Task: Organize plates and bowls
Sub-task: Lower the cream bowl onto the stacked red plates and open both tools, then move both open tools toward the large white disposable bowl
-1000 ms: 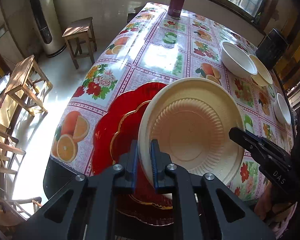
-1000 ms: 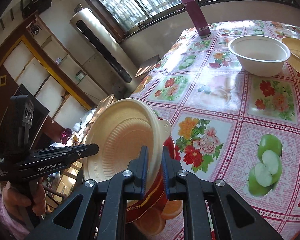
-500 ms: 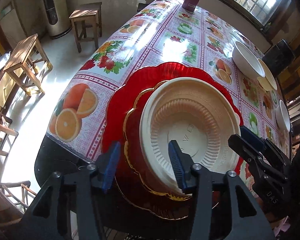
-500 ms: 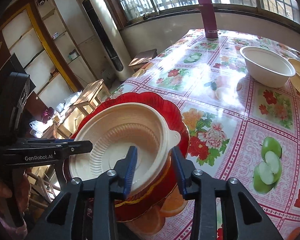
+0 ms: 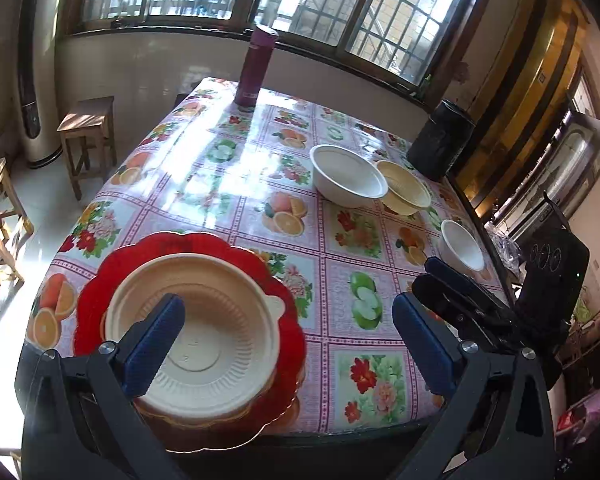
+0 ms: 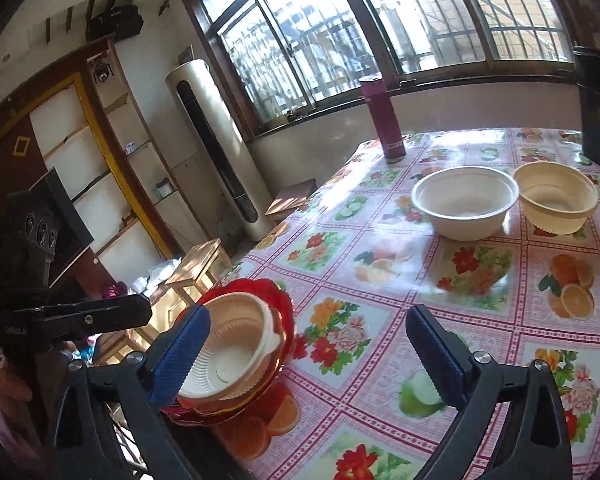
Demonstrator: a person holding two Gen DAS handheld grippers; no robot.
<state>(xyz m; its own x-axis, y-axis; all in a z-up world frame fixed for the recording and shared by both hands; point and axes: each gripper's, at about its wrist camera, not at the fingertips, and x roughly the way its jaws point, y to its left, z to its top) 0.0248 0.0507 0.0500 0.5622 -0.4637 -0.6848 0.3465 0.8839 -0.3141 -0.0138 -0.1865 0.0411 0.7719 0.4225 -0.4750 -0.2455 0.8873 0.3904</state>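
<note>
A cream ribbed plate lies in a red scalloped plate at the near left corner of the table. My left gripper hangs just above and behind it, jaws opening wide, the pads touching nothing. My right gripper is also opening, held over the tablecloth right of the stack, with nothing between its fingers. Each gripper shows in the other's view: the right gripper and the left gripper. Farther back stand a white bowl, a cream ribbed bowl and a small white bowl.
A purple bottle stands at the far edge by the window. A black bin sits at the far right corner. Wooden stools and a tall white floor unit stand left of the table.
Both grippers were shut on the tilted cream plate's rim; they set it down in the red plate, opened wide and pulled back and up.
</note>
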